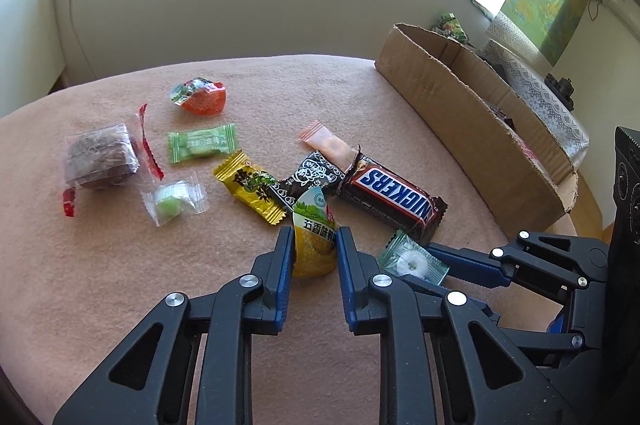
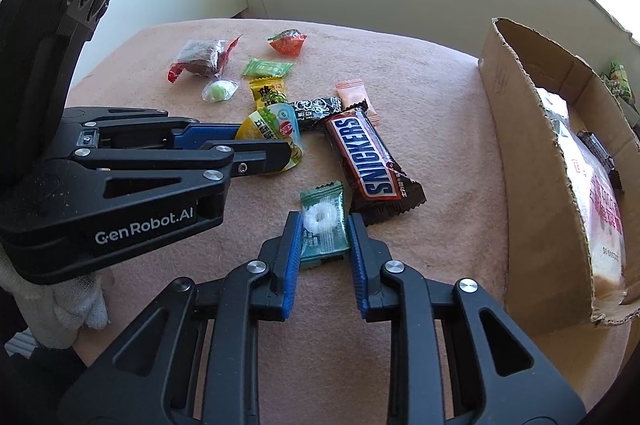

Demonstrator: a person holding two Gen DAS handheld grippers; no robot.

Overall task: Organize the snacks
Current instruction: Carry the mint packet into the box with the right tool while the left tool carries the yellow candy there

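Note:
On the pink cloth, my left gripper (image 1: 314,241) is shut on a yellow snack packet (image 1: 314,249), its pads pressing both sides; the packet's top curls up between them. From the right wrist view the same gripper (image 2: 276,145) comes in from the left, clamping that packet (image 2: 272,129). My right gripper (image 2: 325,225) is shut on a green-wrapped ring mint (image 2: 324,229) that lies on the cloth. In the left wrist view the right gripper (image 1: 416,265) holds the mint (image 1: 412,261) at lower right. A Snickers bar (image 1: 394,199) lies just beyond both.
An open cardboard box (image 2: 532,165) stands on the right with a bread pack (image 2: 600,217) inside. Several wrapped sweets lie farther out: a black wrapper (image 1: 310,177), a yellow one (image 1: 250,187), a green one (image 1: 200,143), a pink sachet (image 1: 326,141), a red jelly cup (image 1: 200,97), a brown cake (image 1: 102,157).

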